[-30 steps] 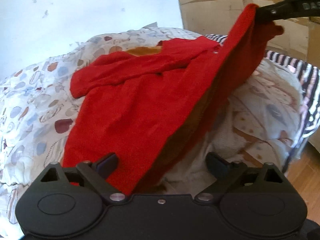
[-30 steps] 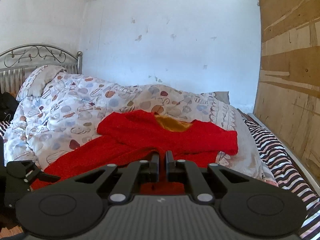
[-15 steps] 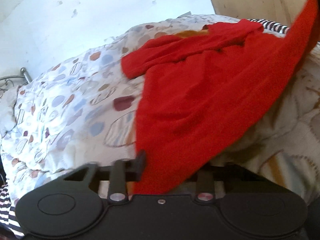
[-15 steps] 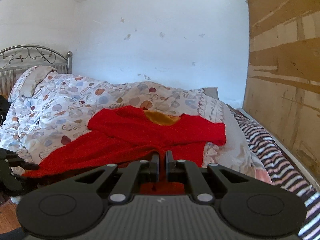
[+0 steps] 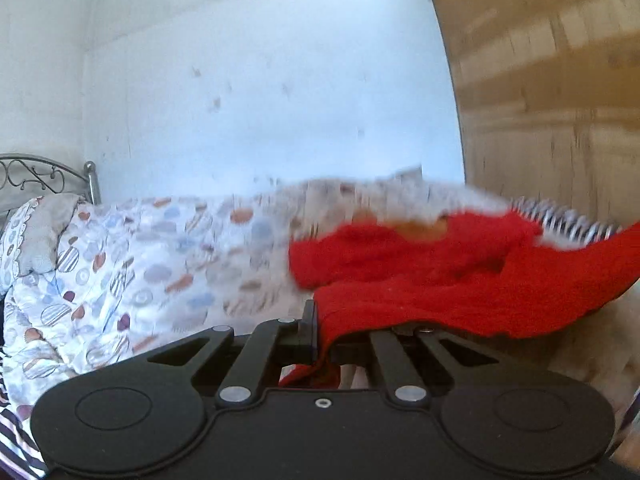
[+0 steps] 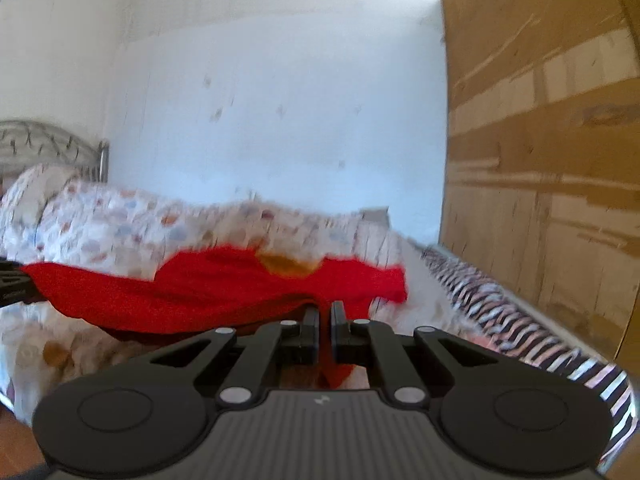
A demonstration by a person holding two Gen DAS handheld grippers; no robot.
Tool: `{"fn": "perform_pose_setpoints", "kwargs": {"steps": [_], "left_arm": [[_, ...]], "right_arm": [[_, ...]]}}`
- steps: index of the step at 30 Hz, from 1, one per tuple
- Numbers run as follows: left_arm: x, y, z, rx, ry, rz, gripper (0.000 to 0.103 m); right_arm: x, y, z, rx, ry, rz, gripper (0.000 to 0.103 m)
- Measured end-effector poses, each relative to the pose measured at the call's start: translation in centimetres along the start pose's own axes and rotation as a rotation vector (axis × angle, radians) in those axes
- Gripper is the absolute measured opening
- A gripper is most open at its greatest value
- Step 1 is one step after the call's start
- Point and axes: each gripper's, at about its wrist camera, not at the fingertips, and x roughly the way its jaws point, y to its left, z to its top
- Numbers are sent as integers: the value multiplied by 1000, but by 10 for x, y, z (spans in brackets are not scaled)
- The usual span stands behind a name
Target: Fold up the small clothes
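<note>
Over the last second the left gripper [image 5: 324, 336] has gone from open to clamped on the hem of the red garment [image 5: 420, 280]. The right gripper [image 6: 325, 330] stays pinched on the other hem corner, so the fuzzy knit hangs stretched just ahead of both, ready for folding. Beyond lies the puffy patterned duvet [image 5: 132, 264].

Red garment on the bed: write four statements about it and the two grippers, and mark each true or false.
1. Both grippers are shut on the red garment. True: left gripper and right gripper each pinch an edge.
2. The quilt is plain white. False: it is patterned.
3. A striped sheet lies near the wooden board. True.
4. The garment is neatly folded. False: it is stretched between the jaws.
</note>
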Motion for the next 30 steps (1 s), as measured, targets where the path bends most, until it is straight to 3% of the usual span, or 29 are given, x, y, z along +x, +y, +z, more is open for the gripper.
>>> {"fn": "perform_pose_setpoints", "kwargs": {"steps": [5,15,19,23,30], "left_arm": [[-36,-4,25,-33,-92,-28,4],[-136,22,52,-113,-196,-52,4],[-164,21,60,-121,-218,-55,4],[-165,16,62,-123,-204,-61,4],[-132,25,65,-164,-132,-47,4]], "right_arm": [[-30,-2,23,-7,-119,-28,5],[-128,3,46,1,-287,-23,5],[-150,6,55,14,-329,-10,5],[-143,6,59,6,-309,0,5],[-116,2,60,4,-260,-20,5]]}}
